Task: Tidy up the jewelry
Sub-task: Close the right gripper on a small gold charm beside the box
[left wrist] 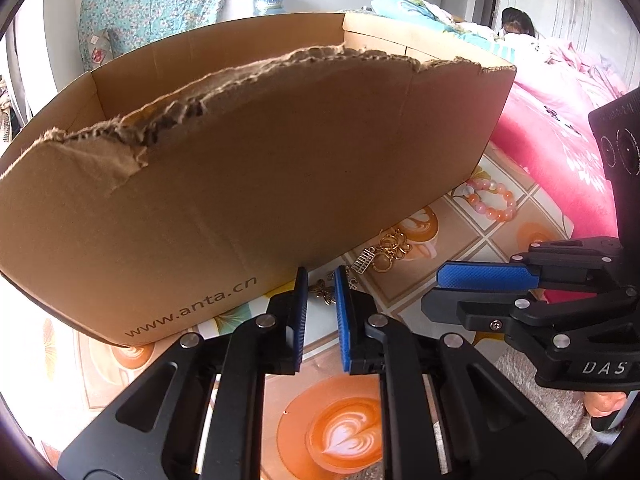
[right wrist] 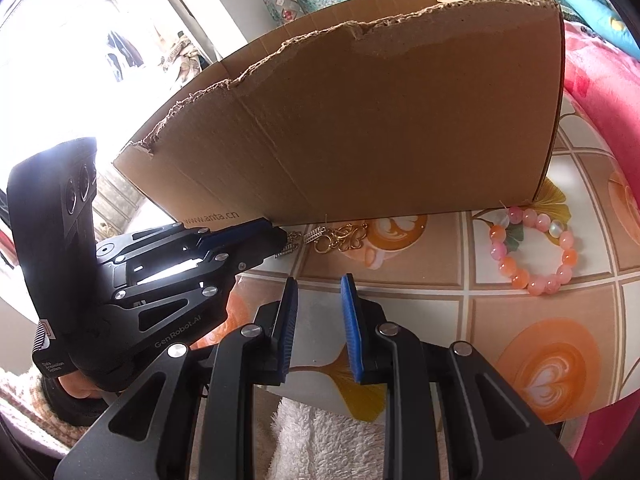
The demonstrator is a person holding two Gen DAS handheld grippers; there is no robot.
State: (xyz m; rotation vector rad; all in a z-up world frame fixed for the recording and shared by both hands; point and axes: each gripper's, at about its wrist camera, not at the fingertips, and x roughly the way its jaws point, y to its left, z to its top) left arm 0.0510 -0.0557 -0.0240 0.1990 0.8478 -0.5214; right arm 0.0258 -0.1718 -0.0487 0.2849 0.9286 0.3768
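Beside torn brown cardboard box [left wrist: 256, 168]: limp, light gold chain trinkets [left wrist: 384, 252]; pinch a ring; left gripper [left wrist: 320, 276], right gripper [right wrist: 318, 280] fingers apart, empty.

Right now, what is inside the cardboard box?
Only the bare inner walls of the cardboard box show, above its torn front edge. The front wall hides its floor, so any contents are unseen.

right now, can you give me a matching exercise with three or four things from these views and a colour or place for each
Things:
1. cardboard box
2. bead bracelet
3. gold charm chain
4. left hand-held gripper

Descriptions:
A. pink and orange, lying apart from the box, off its right corner
B. torn top edge, printed web address
C. lying against the foot of the box
D. blue pads either side of a small butterfly charm

Pairs: 1-B, 2-A, 3-C, 4-D
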